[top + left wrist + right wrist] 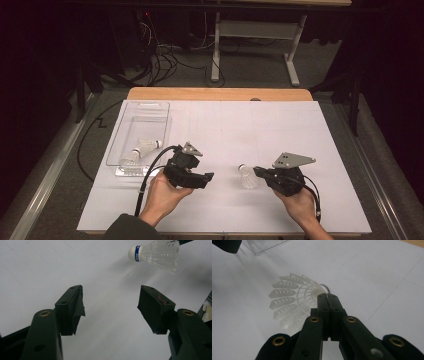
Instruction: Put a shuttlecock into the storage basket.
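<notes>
- High view: I have two hand-held black two-jaw tongs over a white paper-covered table. My left gripper sits left of centre, my right gripper right of centre, and they point toward each other.
- Right gripper view: the jaws are pressed together at their tips, pinching the edge of a white plastic shuttlecock with a blue band round its cork. Its skirt fans out to the left of the jaws. From above, the shuttlecock stands cork-up just at the tip of this gripper, on or just above the paper; I cannot tell which.
- Left gripper view: the jaws stand wide apart with nothing between them, only bare paper. The held shuttlecock lies ahead and to the right, well clear of the pads.
- A clear plastic rectangular bin rests at the table's left side, with two more white shuttlecocks lying in its near end.
- Step in hand, as I judge it: one shuttlecock is picked up and awaiting transport to the bin, or a hand-over to the open tongs.
- Next move calls for keeping the pinch firm on the thin skirt and carrying it leftward, over the bin's wall, before letting go.
</notes>
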A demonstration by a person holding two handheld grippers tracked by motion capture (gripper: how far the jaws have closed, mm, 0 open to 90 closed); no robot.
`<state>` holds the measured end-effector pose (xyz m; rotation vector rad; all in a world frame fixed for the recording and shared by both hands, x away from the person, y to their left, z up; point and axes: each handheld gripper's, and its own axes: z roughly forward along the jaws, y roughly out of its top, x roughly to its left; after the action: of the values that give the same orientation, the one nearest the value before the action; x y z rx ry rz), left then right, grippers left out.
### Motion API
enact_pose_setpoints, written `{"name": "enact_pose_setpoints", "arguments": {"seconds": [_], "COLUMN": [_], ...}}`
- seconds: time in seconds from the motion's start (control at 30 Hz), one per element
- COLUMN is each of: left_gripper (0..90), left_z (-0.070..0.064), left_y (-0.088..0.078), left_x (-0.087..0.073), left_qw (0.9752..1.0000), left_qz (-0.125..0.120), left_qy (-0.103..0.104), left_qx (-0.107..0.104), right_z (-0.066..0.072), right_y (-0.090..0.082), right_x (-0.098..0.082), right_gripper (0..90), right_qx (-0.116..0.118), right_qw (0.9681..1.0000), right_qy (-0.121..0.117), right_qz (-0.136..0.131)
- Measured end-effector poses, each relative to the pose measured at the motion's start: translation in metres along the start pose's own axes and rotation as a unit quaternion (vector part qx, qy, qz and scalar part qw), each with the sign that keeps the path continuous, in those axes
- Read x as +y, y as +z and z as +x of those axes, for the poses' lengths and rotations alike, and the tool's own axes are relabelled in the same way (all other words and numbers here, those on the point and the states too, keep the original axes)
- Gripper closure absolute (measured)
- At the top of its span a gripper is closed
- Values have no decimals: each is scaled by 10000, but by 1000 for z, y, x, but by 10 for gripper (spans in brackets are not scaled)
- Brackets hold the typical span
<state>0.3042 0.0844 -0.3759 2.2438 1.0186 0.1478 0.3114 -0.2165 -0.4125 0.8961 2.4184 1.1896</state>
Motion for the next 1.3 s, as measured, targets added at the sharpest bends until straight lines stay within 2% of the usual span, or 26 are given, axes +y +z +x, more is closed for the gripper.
{"name": "enact_pose_setpoints", "arguments": {"seconds": [0.43, 0.77, 1.1, 1.3], "left_gripper": [363, 356, 359, 381], "left_z": [-18, -26, -35, -34], "left_y": [11, 17, 26, 35], "left_x": [25, 34, 43, 48], "left_qw": [9992, 9985, 9967, 9956], "left_qz": [342, 455, 700, 859], "left_qy": [188, 248, 323, 258], "left_qx": [-109, -187, -248, -274], "right_z": [3, 5, 8, 10], "right_y": [8, 14, 20, 21], "right_x": [4, 6, 9, 10], "right_gripper": [900, 900, 900, 900], "right_qx": [-54, -117, -92, -88], "right_qw": [9999, 9996, 9994, 9993], "right_qy": [-130, -210, -305, -336], "right_qz": [64, 115, 154, 136]}}
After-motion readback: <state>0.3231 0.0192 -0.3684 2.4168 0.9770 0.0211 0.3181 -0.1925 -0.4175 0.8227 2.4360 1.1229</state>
